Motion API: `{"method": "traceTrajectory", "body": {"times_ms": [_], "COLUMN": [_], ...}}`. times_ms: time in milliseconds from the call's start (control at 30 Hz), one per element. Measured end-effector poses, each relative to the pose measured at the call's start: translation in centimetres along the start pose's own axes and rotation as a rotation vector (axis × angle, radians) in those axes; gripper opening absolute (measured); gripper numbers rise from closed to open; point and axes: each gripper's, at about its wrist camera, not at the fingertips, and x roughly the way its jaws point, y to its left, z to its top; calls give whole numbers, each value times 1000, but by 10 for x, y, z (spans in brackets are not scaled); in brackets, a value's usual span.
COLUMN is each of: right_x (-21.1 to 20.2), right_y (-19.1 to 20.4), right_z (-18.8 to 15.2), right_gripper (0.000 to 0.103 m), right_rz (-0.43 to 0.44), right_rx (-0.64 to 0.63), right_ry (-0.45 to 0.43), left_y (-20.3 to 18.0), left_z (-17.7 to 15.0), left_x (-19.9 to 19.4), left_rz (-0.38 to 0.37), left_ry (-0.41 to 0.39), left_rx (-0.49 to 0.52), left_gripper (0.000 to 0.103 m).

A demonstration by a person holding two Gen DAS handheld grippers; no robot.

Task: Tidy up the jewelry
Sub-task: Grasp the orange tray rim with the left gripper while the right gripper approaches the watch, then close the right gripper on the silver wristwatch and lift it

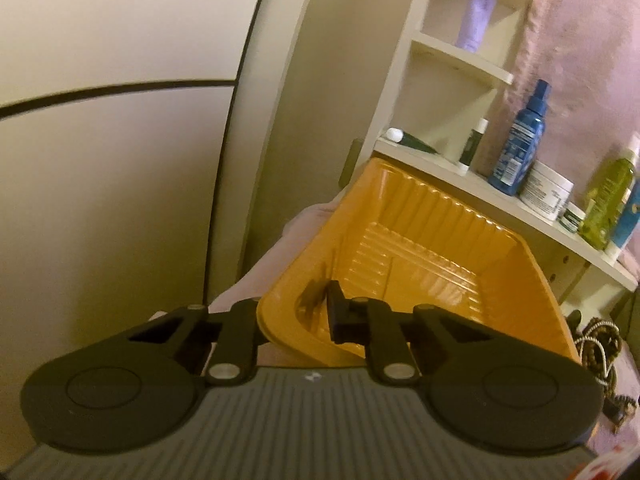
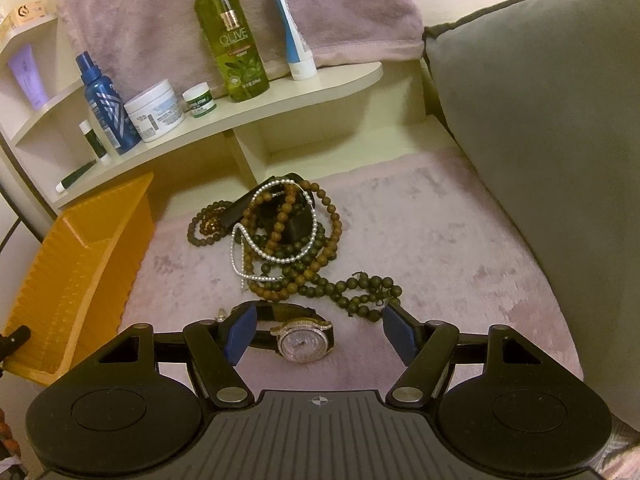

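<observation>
The right tool [image 2: 316, 334] stood wide open and empty, with the watch [image 2: 302, 338] lying between its fingers on the pink blanket [image 2: 460, 240]. The left tool [image 1: 298, 322] was closed on the rim of the orange tray [image 1: 440, 240], tilting it. For a good grasp, the right tool should go lower and close on the strap, not on the beads [image 2: 280, 240] beyond.

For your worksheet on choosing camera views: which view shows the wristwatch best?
The right wrist view: the wristwatch lies face-up on the pink blanket between the open right gripper's fingers. The left wrist view shows none of it, only the orange tray.
</observation>
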Motion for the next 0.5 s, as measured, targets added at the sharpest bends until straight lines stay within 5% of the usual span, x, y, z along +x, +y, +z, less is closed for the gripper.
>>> {"method": "traceTrajectory", "body": {"times_ms": [500], "right_x": [-4], "right_y": [-3], "right_z": [-4], "right_gripper": [71], "right_rz": [14], "right_rx": [7], "right_ry": [-7], "left_y": [-10], "left_z": [10], "left_x": [-23], "left_rz": [-48], "left_ry": [-19], "left_rx": [71], "left_gripper": [7]}}
